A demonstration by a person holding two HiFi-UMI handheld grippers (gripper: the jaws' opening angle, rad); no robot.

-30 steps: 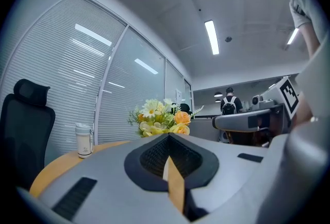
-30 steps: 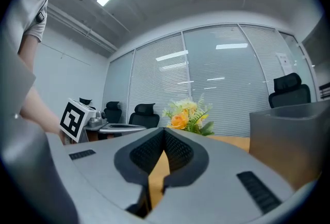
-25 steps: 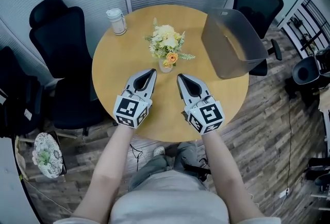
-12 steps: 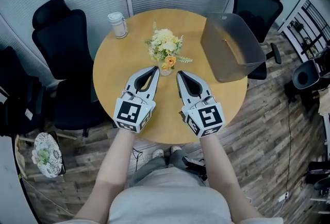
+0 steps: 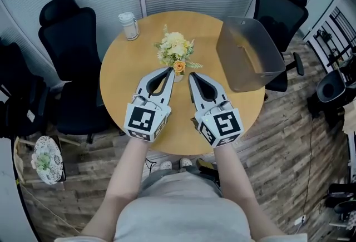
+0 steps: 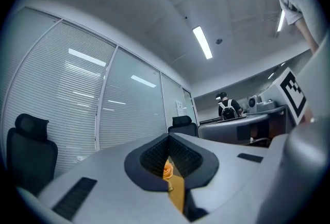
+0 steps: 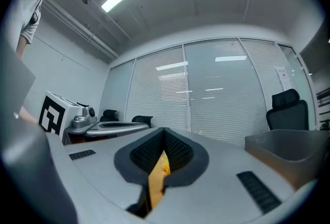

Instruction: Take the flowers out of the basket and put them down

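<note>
Two grippers in your hands: left gripper (image 5: 167, 71) and right gripper (image 5: 192, 75), both with jaws closed on nothing, tips side by side just short of the flowers (image 5: 175, 49). Flowers: upright near the table's (image 5: 119, 77) middle, outside the basket (image 5: 233, 40) at its right edge. One jar (image 5: 129, 25), far-left edge.

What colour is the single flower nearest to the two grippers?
Orange. The flower shows best in the head view.

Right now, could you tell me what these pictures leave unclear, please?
- Base of the cream-and-orange flower bouquet: head view, hidden under its blooms.
- Bouquet, both gripper views: only an orange sliver past shut jaws.
- White-lidded jar: head view, too small for detail.
- Grey plastic bin: right gripper view, cut by edge.
</note>
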